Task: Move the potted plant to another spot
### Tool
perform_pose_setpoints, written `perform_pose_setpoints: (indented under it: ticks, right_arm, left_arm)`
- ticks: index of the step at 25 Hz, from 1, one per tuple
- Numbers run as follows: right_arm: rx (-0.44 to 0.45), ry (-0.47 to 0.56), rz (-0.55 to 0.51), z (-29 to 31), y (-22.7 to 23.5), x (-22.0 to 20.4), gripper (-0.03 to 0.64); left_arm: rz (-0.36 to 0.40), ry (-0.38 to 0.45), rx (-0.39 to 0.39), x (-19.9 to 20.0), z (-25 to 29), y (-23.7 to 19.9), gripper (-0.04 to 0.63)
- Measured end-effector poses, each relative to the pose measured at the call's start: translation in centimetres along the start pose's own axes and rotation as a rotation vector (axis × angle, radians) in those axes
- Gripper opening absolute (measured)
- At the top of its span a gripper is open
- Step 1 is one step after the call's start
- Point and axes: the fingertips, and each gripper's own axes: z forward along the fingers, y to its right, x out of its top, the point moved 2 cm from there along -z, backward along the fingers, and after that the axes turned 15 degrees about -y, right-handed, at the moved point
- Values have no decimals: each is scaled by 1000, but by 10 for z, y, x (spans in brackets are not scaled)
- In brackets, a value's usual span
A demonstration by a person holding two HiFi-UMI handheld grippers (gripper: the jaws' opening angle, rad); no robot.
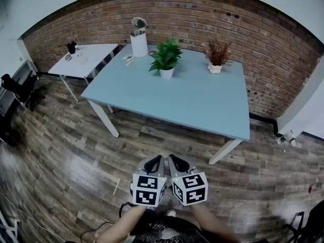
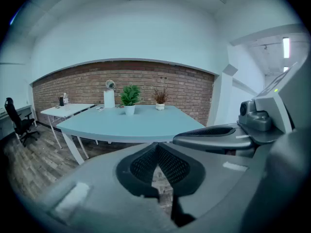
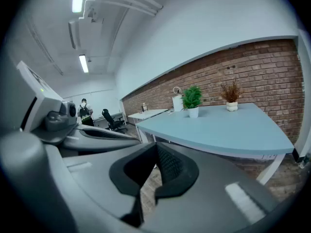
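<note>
A green potted plant (image 1: 165, 58) in a white pot stands at the back middle of the light blue table (image 1: 192, 97); it also shows in the left gripper view (image 2: 129, 97) and the right gripper view (image 3: 192, 100). A dried reddish plant (image 1: 217, 56) in a small white pot stands to its right. Both grippers hover side by side over the wooden floor, well short of the table. The left gripper (image 1: 155, 164) is shut and empty. The right gripper (image 1: 175, 163) is shut and empty too.
A tall white appliance (image 1: 138, 37) stands at the table's back left corner. A small white side table (image 1: 86, 58) with a few items sits to the left. A black office chair (image 1: 17, 87) is at far left. A brick wall (image 1: 263, 44) runs behind. A person (image 3: 85, 111) stands far off.
</note>
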Motion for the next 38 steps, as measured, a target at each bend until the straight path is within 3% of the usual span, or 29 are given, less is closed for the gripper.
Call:
perform_pose_setpoints:
  ticks: [14, 38]
  right_arm:
    - [8, 14, 31, 12, 14, 3, 6]
    - [-73, -40, 69, 133, 50, 93, 6]
  left_arm:
    - [-11, -24, -25, 5, 16, -2, -5]
    - [10, -71, -139, 82, 114, -103, -5]
